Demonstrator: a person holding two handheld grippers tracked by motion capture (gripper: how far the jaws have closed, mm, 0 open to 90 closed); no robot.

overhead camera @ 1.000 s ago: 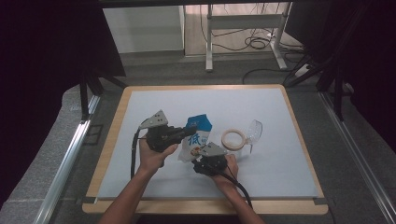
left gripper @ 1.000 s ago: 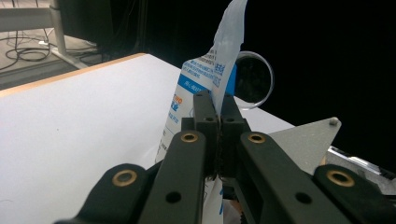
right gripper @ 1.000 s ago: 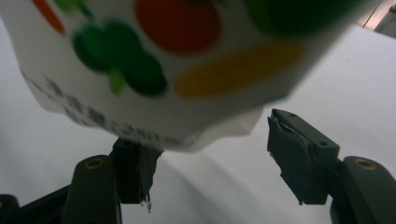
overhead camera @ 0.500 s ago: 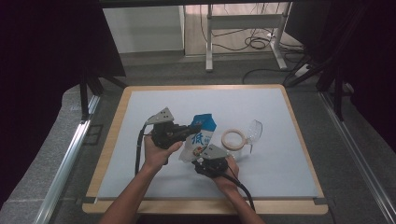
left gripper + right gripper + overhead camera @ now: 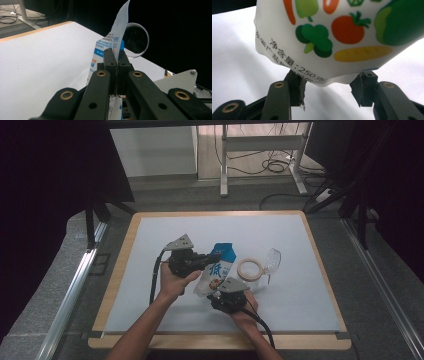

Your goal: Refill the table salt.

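White table mat (image 5: 150, 270) is lain on by pouch (image 5: 216, 272) at centre; tape ring (image 5: 249, 269) just beside. Pouch edge is clamped by left gripper (image 5: 117, 60). Right gripper (image 5: 327, 90), jaws just closing, is pressed around pouch's bottom.

Grey floor (image 5: 165, 195), white desk legs (image 5: 225, 160), black cables (image 5: 272, 167), dark curtains (image 5: 45, 180)

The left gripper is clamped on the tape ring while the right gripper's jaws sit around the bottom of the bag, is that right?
Not quite. The left gripper is clamped on the edge of the blue and white bag, as the left gripper view shows. The tape ring lies free on the table beside the bag. The right gripper does have its jaws around the bag's bottom end.
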